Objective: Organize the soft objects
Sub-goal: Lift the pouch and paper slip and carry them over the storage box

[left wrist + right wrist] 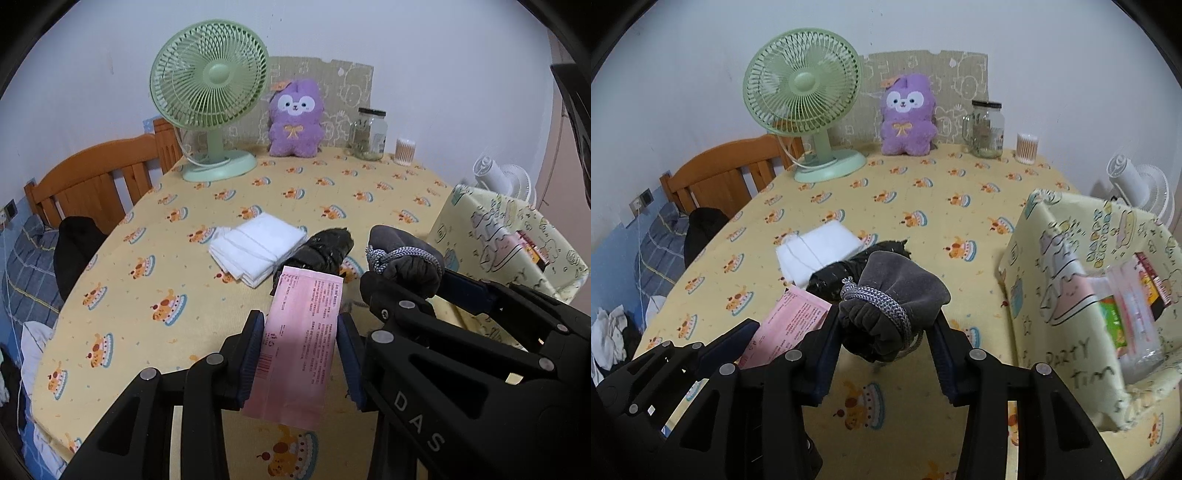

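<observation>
My left gripper (301, 350) is shut on a flat pink packet (299, 343) and holds it above the table's near edge. My right gripper (882, 332) is shut on a grey drawstring pouch (897, 295) tied with grey-white cord; the pouch also shows in the left wrist view (406, 258). A black crumpled bundle (321, 251) and a folded white cloth (258, 247) lie mid-table, just beyond both grippers. The pink packet shows in the right wrist view (790, 321) to the left. A purple plush toy (294, 118) sits at the back.
A pale yellow fabric basket (1071, 280) holding packets stands at the right. A green desk fan (208, 96), a glass jar (369, 134) and a cotton-swab tub (405, 151) stand along the back. A wooden chair (96, 184) and bedding are at the left.
</observation>
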Available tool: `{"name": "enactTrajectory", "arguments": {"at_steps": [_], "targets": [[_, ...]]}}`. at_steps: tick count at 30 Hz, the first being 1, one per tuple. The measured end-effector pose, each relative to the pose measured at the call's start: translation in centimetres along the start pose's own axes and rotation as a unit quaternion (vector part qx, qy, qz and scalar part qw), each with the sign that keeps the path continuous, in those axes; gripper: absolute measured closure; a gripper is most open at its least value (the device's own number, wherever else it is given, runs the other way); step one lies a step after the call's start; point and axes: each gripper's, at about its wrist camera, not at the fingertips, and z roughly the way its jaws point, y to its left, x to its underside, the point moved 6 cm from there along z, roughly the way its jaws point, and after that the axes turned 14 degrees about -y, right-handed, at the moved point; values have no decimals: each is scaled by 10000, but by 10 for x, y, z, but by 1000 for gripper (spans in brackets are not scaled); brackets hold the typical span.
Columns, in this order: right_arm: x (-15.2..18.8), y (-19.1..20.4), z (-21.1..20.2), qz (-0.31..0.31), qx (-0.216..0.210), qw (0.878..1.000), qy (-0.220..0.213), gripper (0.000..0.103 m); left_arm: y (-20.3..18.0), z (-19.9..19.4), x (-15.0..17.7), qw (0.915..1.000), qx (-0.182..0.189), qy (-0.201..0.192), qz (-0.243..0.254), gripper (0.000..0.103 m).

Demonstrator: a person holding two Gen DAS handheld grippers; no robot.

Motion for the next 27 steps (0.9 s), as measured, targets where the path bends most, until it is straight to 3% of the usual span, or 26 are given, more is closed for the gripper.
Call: {"name": "enactTrajectory", "arguments": {"at_steps": [27], "targets": [[-56,1,-62,-184,-58,9969,-766,55,-16,-53,-53,9968,-74,-783,117,62]]}}
